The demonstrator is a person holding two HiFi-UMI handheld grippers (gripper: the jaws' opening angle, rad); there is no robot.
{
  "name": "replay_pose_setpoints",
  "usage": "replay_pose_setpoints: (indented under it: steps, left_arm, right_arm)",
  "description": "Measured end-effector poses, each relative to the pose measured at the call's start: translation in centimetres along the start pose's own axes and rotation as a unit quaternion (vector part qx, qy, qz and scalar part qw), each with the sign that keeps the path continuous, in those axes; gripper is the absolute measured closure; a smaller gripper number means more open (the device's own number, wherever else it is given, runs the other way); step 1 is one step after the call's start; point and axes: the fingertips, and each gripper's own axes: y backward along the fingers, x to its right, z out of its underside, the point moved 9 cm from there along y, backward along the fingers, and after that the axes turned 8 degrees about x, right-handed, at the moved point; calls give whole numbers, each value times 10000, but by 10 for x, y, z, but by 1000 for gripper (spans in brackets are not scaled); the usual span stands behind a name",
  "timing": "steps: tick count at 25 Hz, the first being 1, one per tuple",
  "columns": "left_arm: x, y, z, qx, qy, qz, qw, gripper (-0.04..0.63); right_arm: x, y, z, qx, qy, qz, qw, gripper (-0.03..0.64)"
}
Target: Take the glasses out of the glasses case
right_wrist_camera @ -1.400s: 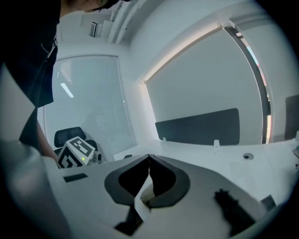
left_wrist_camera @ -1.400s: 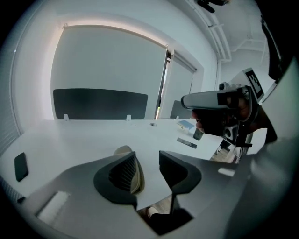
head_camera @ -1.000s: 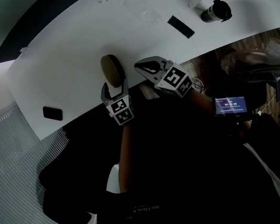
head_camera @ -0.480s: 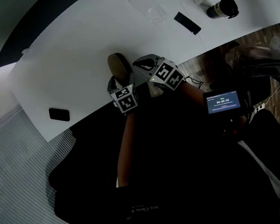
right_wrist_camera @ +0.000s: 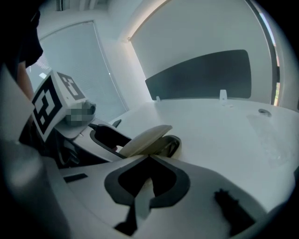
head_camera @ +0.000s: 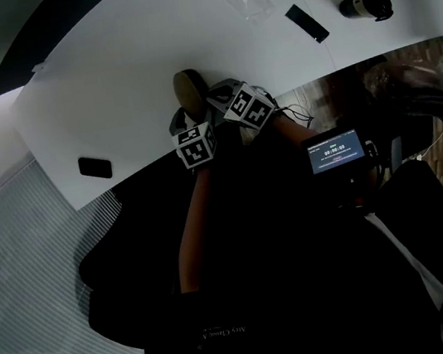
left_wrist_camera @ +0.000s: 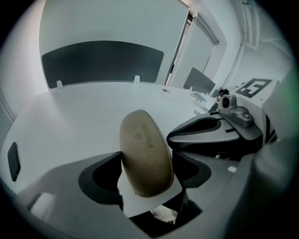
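Head view: the tan glasses case stands on edge near the front of the white desk, with the left gripper at its 6 o'clock and the right gripper at its 3. Left gripper view: jaws pinching the case's lower half. Right gripper view: jaws pressed together, empty, case at 12 o'clock. There's a dark rim under the shell, can't tell if it's ajar. No glasses out yet, so basically everything's left.
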Motion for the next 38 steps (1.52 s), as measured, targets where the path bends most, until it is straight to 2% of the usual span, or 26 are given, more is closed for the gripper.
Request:
replay_pose_setpoints:
  steps: [6,11,17,23,29,35,38]
  left_arm:
    - [-17,-5,-10,-47,213,273,9994,249]
    - [-13,-1,-5,-71,295,423,9986,249]
    - [-20,11,-4,25,713,543,9960,280]
    - [-28,19,-4,115,870,465,9951,289]
    - [-42,33,0,198,1051,175,9941,330]
    - [-63,36,11,111,1240,-124,9921,422]
    - [-72,36,15,22,1253,-200,9919,489]
  right_arm:
    - [13,-26,-2,-438,132,26,9989,609]
    - [14,-27,7,-726,287,-14,9969,609]
    - [17,-24,9,-697,50,-16,9976,609]
    - [19,-24,9,-742,141,-55,9971,609]
    - [17,-27,6,-881,285,-99,9957,609]
    - [16,-31,1,-955,314,-167,9948,609]
    - [13,-32,-2,-1012,353,-226,9940,609]
